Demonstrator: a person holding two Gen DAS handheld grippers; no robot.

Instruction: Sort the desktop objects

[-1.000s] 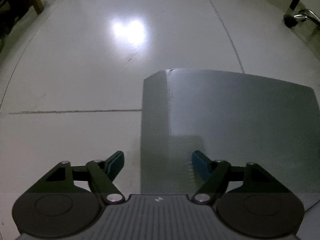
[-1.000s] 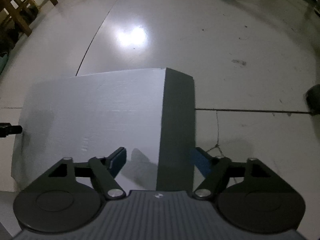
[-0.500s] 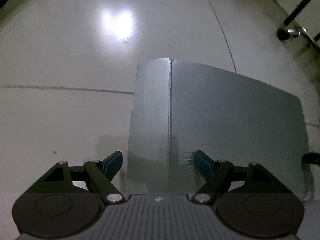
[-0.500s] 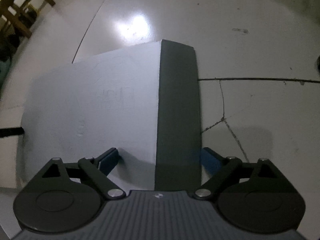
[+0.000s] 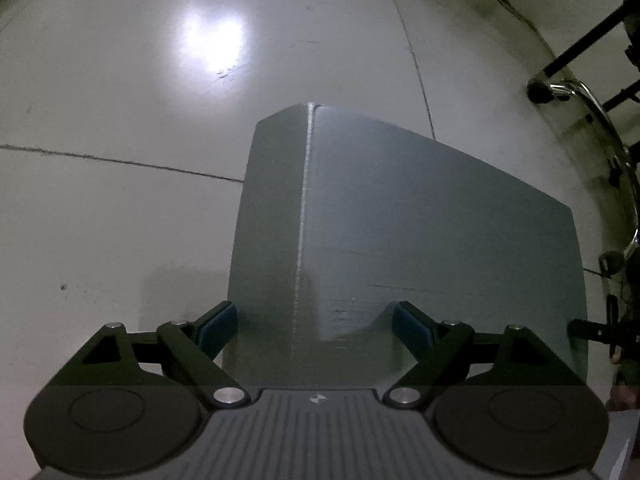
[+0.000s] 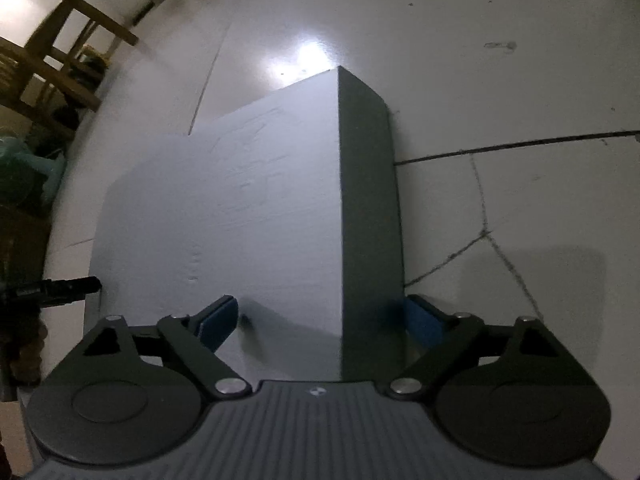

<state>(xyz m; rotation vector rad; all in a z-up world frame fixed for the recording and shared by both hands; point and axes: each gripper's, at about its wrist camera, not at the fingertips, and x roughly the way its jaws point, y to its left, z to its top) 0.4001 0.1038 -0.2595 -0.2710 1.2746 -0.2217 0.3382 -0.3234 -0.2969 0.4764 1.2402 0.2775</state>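
A large pale grey box [image 5: 420,232] stands on the floor; it also shows in the right wrist view [image 6: 240,208]. My left gripper [image 5: 314,326] is open, its jaws straddling the box's left vertical edge. My right gripper [image 6: 320,322] is open, its jaws straddling the box's right vertical edge, with the right blue pad [image 6: 424,320] close to the dark side face [image 6: 368,208]. Whether any pad touches the box cannot be told. The other gripper's black tip shows at the box's far side in each view [image 5: 596,334] [image 6: 60,286].
The glossy white tiled floor [image 5: 120,208] has dark grout lines and a bright light reflection [image 5: 212,40]. Wooden chair legs [image 6: 60,52] stand at far left in the right wrist view. A chrome chair base and castor [image 5: 560,88] are at far right in the left wrist view.
Both grippers have moved closer to the box and tilted down along it; the box now fills more of each view. The jaws stay open.
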